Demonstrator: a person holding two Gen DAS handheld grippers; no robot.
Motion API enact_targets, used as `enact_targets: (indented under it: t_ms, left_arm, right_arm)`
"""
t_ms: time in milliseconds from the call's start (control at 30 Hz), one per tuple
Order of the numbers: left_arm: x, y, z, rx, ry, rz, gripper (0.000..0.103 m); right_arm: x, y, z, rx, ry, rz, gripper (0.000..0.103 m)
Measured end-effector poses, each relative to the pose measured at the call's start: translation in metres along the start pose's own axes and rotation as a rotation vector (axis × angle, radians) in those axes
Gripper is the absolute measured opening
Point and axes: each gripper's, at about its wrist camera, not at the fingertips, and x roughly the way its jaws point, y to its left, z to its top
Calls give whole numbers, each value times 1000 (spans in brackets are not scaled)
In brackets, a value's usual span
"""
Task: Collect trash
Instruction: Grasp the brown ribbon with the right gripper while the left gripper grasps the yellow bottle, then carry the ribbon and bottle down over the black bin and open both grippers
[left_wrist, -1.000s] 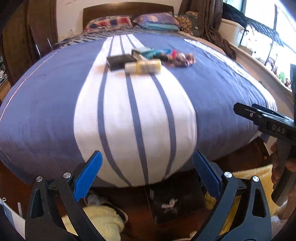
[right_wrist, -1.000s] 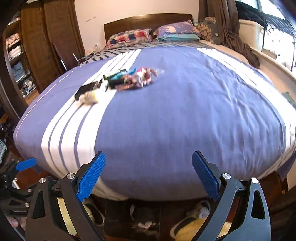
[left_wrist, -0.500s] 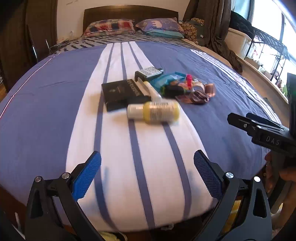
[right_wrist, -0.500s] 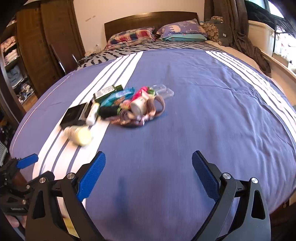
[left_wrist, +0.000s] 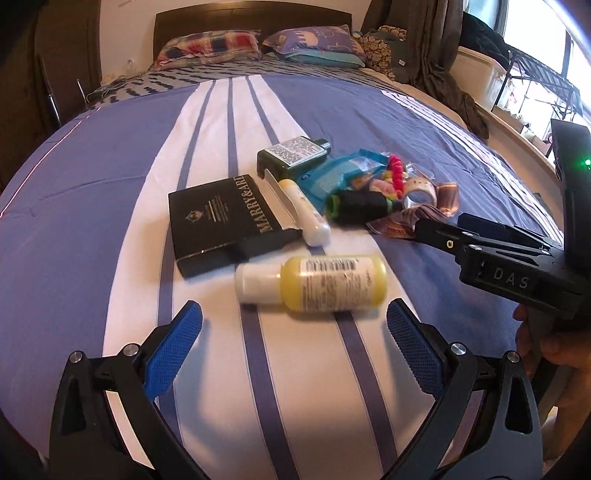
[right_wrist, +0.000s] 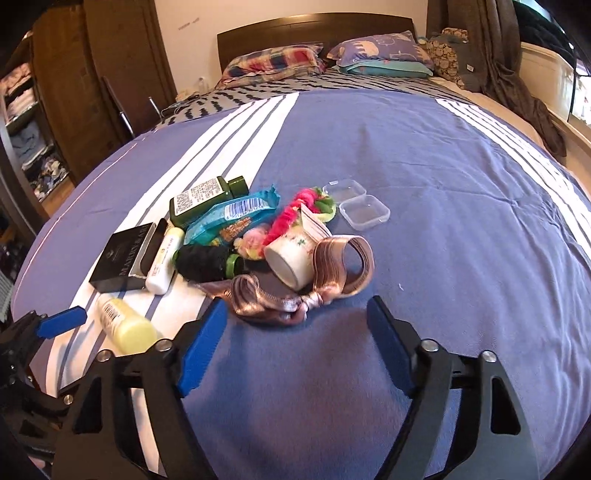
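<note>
My right tool (right_wrist: 295, 334), empty, is closing just short of the trash pile (right_wrist: 258, 236) on the bed (right_wrist: 443, 184); left tool (left_wrist: 293, 341) spread. I should straddle one piece before pinching.

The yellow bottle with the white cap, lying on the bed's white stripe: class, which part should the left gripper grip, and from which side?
Grip the yellow bottle across its round body, probably mid-label, coming from above and the near side. It lies on its side, crosswise to the open left gripper, with bare bedspread in front and the black box just behind.
</note>
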Motion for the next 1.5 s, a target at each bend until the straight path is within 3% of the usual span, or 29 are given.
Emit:
enact_targets:
  t_ms: [167, 233, 300, 400, 467, 567, 1033, 1500]
  left_arm:
    - [10, 3, 5, -7, 4, -27, 95]
    - [14, 1, 8, 0, 5, -34, 95]
    - [16, -1, 9, 3, 5, -42, 95]
    - [19, -4, 11, 13, 5, -54, 91]
    - [20, -6, 11, 15, 6, -54, 80]
    - [17, -6, 10, 20, 5, -65, 80]
    - [-33, -16, -31, 9, -26, -101, 80]
    - [-110, -37, -109, 12, -59, -100, 80]
  right_arm:
    - [4, -1, 3, -1, -4, 7, 70]
    - [5, -2, 4, -10, -5, 5, 61]
    - [7, -2, 4, -12, -7, -3, 45]
    - [8, -4, 5, -7, -14, -10, 34]
    - [8, -5, 5, -8, -19, -21, 28]
    - [5, -5, 3, -13, -24, -29, 21]
    - [-45, -8, -40, 1, -19, -30, 17]
    - [-126, 9, -111, -15, -36, 21, 17]
